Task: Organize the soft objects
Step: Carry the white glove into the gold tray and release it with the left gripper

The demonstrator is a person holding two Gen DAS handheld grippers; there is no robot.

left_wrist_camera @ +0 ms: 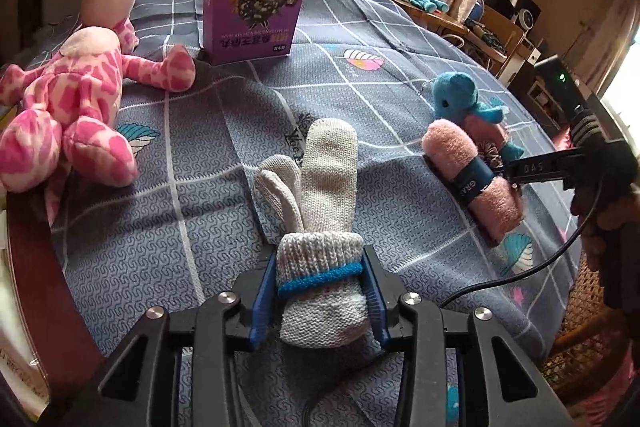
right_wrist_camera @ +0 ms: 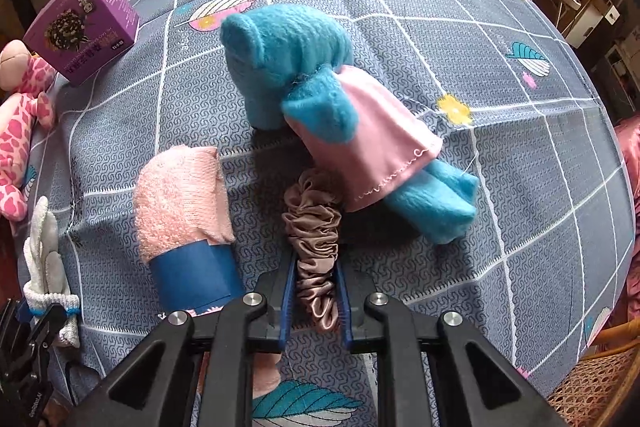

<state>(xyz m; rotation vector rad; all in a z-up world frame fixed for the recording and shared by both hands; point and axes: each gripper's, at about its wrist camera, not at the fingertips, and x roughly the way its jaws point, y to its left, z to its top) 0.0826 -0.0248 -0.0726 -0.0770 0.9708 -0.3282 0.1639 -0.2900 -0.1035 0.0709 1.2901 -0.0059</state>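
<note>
Right wrist view shows the satin scrunchie (right_wrist_camera: 314, 247) lying on the quilted bench (right_wrist_camera: 500, 167), its near loop pinched between the narrow fingers of the right gripper (right_wrist_camera: 316, 297), which has come almost fully together on the fabric. Just beyond it, touching or nearly so, lies the blue plush elephant (right_wrist_camera: 296, 67) in its pink skirt, and just to the left the rolled pink towel (right_wrist_camera: 180, 199) with a blue paper band. From the left wrist view, the left gripper (left_wrist_camera: 322, 291) holds the knitted glove (left_wrist_camera: 316, 227) by its cuff, fingers closed snugly on either side, the glove's digits resting on the cloth ahead. Farther off sit the pink giraffe toy (left_wrist_camera: 68, 107) and a purple box (left_wrist_camera: 252, 11). To lift the scrunchie cleanly, I would raise it straight up, since slippery satin could slide from a shallow pinch, and steer clear of the elephant's skirt hem, which could catch.
</note>
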